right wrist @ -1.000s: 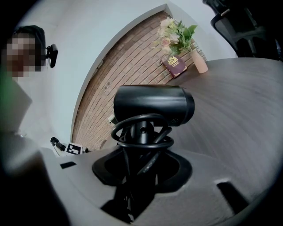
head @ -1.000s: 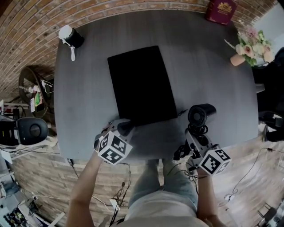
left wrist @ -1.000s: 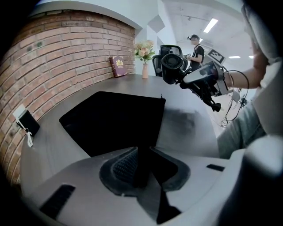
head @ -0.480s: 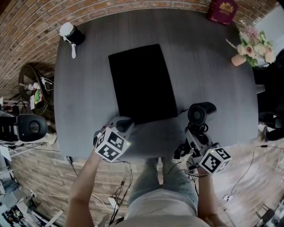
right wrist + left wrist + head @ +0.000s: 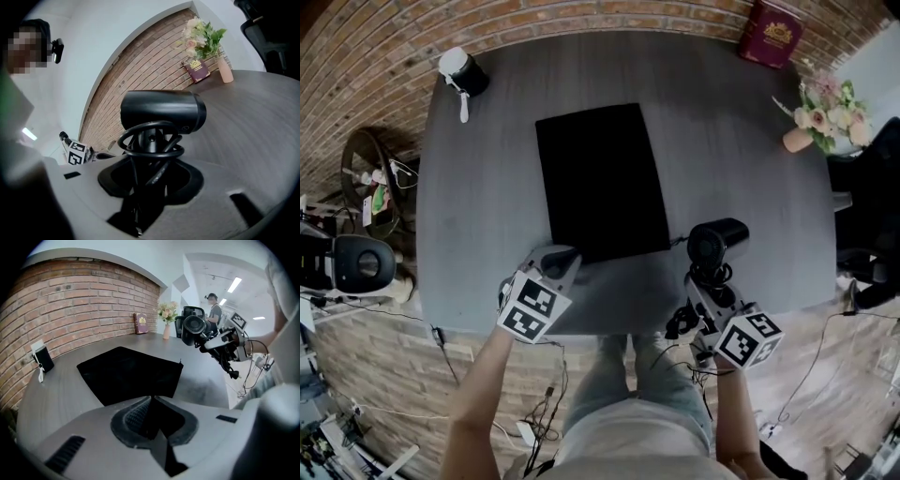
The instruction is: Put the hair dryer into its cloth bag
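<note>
Hand-held grippers: left (image 5: 562, 263) pinches cloth bag (image 5: 602, 178), right (image 5: 710, 279) clamps hair dryer (image 5: 717, 242).

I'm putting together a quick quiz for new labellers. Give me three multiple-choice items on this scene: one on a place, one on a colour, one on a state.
1. Where does the bag lie?
A) flat on the table
B) on the floor
C) on a chair

2. What colour is the bag?
A) white
B) black
C) red

3. The hair dryer is:
A) inside the bag
B) lying loose on the table
C) held in the right claw

Answers:
1 A: it lies spread out in the middle of the grey table.
2 B: it is plain black all over.
3 C: the claw grips the dryer's handle, to the right of the bag and outside it.
</note>
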A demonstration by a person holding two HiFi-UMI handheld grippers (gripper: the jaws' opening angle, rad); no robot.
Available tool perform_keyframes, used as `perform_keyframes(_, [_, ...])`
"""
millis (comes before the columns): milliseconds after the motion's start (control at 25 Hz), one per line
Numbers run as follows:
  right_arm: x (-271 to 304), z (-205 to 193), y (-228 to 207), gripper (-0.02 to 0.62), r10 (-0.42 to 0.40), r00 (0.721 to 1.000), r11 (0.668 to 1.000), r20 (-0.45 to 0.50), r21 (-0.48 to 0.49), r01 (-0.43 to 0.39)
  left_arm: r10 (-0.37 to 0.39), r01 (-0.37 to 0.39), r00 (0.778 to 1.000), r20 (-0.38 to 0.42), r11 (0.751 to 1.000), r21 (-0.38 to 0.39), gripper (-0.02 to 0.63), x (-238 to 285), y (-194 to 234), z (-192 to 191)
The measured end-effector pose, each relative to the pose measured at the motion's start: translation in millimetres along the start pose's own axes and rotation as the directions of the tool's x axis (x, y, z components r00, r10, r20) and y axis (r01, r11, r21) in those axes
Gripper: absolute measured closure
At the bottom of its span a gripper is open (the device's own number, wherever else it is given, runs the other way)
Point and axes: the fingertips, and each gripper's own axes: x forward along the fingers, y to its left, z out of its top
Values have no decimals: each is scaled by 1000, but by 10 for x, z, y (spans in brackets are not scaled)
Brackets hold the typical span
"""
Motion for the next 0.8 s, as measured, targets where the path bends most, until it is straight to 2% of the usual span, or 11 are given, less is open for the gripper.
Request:
perform_keyframes(160, [-12, -32, 52, 446, 37, 997, 996, -74, -73, -42, 33, -27, 997, 71, 995, -93, 591, -69, 26, 114])
perform_keyframes(320, [-34, -98, 143, 446, 84, 983, 979, -162, -171, -111, 64, -35, 988, 138, 979, -202, 591, -151, 43, 224])
perform_keyframes(600, [-58, -237, 366, 446, 176, 940, 931, -293, -260, -255, 143, -97, 973, 180, 965, -243, 591, -239, 72, 337])
perform_keyframes(800, [-59, -404, 485, 446, 223, 878, 871, -424, -317, -375, 173, -118, 964, 200, 959, -259, 591, -262, 60, 431])
